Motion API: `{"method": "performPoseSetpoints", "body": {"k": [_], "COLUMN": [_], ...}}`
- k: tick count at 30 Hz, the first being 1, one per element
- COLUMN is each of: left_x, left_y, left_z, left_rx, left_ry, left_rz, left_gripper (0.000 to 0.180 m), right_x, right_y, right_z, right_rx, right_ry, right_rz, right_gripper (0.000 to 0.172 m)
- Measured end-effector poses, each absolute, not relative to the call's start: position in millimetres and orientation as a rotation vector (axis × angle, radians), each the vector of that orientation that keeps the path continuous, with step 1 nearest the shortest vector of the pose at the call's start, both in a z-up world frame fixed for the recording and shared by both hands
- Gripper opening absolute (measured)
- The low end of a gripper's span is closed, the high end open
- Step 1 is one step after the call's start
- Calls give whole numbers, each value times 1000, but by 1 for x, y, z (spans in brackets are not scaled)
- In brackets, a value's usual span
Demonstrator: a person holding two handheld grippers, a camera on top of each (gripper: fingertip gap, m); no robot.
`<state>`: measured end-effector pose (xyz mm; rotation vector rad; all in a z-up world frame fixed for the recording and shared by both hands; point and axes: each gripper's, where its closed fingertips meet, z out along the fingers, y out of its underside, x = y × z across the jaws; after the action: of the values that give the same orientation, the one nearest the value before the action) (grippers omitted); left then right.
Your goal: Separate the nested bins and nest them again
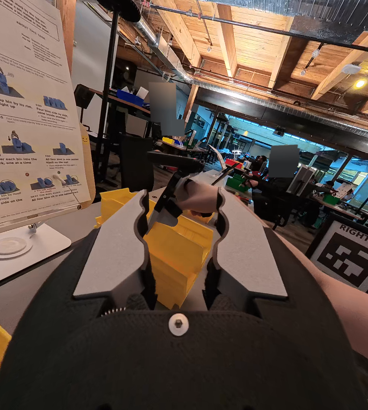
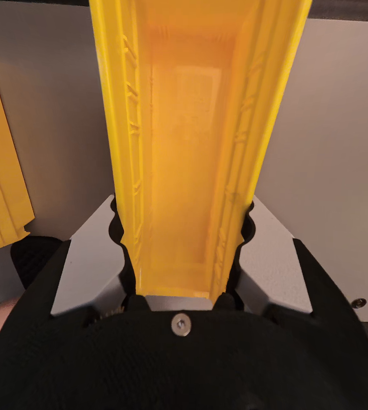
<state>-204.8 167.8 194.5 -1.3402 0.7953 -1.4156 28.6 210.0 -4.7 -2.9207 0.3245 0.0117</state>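
Bins: yellow ribbed plastic bin (image 2: 185, 155) lies lengthwise between the right gripper's (image 2: 182, 213) jaws, over the grey table (image 2: 322, 133)
Right gripper: spread wide, both dark pads pressed on the bin's side walls
Second yellow bin (image 2: 1, 166): left of the held bin, apart from it
Left gripper (image 1: 181, 206): half open, holding nothing, bin (image 1: 178, 255) beyond
Instruction sheet (image 1: 23, 111): upright on stand, left of the bins

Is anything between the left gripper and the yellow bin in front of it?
Nothing visible blocks it. The left gripper is open with the yellow bin directly ahead; the right gripper already grips that bin's sides.
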Motion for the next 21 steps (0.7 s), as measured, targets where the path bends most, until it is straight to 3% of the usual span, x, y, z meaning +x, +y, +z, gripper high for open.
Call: {"method": "performPoseSetpoints", "body": {"k": [21], "left_x": [-191], "left_y": [163], "left_z": [185], "left_rx": [-1405], "left_ry": [842], "left_rz": [-1414], "left_gripper": [62], "right_x": [30], "right_y": [215], "right_z": [-52], "right_rx": [-2888], "right_ry": [327], "right_rz": [-48], "right_gripper": [119]}}
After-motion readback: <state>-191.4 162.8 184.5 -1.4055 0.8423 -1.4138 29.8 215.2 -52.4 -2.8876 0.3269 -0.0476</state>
